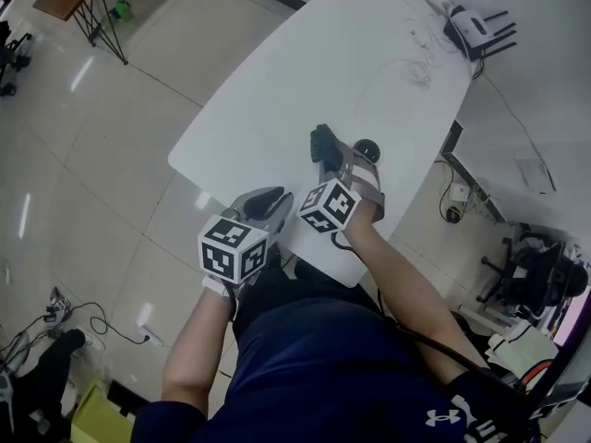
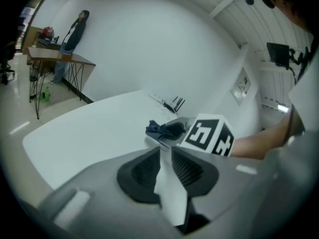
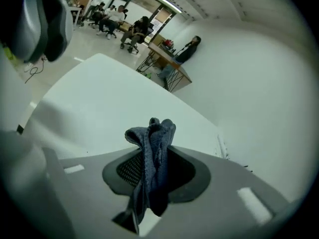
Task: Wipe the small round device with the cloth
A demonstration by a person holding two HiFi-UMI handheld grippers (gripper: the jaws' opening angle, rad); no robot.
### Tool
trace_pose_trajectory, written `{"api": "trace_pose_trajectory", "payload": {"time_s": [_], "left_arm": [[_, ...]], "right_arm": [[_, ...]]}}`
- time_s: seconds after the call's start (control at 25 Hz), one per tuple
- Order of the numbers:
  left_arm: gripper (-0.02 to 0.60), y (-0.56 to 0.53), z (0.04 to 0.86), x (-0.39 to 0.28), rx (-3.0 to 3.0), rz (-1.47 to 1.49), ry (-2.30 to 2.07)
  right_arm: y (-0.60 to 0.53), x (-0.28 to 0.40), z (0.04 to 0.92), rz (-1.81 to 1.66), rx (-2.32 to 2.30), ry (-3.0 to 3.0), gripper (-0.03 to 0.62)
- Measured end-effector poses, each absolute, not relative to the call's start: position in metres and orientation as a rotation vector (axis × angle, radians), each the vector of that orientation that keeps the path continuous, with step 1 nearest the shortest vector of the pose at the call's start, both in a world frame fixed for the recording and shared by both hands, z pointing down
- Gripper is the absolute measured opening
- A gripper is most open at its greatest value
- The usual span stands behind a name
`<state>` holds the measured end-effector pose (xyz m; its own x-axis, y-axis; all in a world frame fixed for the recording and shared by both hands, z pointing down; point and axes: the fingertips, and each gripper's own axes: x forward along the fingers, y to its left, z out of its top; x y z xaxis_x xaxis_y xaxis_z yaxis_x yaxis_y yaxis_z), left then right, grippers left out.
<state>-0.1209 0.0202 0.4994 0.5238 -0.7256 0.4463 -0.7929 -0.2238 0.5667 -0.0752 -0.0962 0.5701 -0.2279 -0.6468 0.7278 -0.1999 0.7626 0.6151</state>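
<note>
- The white counter (image 1: 305,72) is the largest thing under my head view. It is long with rounded corners, and a pale tiled floor (image 1: 92,155) lies all around it.
- At the far end of the counter stands a white router (image 1: 473,28) with dark antennas, with some thin cables beside it. It is well apart from where I work.
- My left gripper (image 2: 165,153) is at the near edge of the counter, low on the left in my head view. Its jaws are closed together. Only a narrow pale strip shows between the pads, and I cannot tell whether it is the counter behind them or a thing in them.
- My right gripper (image 3: 154,158) is further in over the counter, pointing downward and away from me. Its jaws are closed on the cloth, so they do not meet completely.
- The cloth (image 3: 152,143) is blue-grey and bunched. It is pinched between the two pads and a crumpled fold rises above the jaw tips. In the left gripper view it shows as a dark lump at the front of the right gripper.
- The small round device (image 1: 367,147) is dark and lies on the counter just beside the right gripper, to the right of its front end in my head view, near the cloth. From this view I cannot tell if the cloth touches it, and neither gripper view shows it.
</note>
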Motion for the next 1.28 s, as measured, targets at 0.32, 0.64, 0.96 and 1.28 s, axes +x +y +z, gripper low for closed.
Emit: {"api": "trace_pose_trajectory", "payload": {"time_s": [0.32,0.64,0.96,1.28], "left_arm": [[0.072,0.026,0.504,-0.129,1.966,0.103,-1.247],[0.091,0.005,0.475,-0.119,2.087,-0.047,-1.156],[0.358,-0.036,0.362,-0.062,2.260,-0.477,-0.660],[0.147,-0.044,0.374,-0.041,2.250,-0.496,-0.617]], "right_arm": [[-0.071,-0.088,0.535,-0.136,0.583,-2.086,0.117],[-0.110,-0.061,0.375,0.682,0.305,-2.600,0.118],[-0.067,-0.058,0.365,1.308,0.050,-2.713,0.126],[-0.060,-0.043,0.378,1.480,0.031,-2.662,0.205]]}}
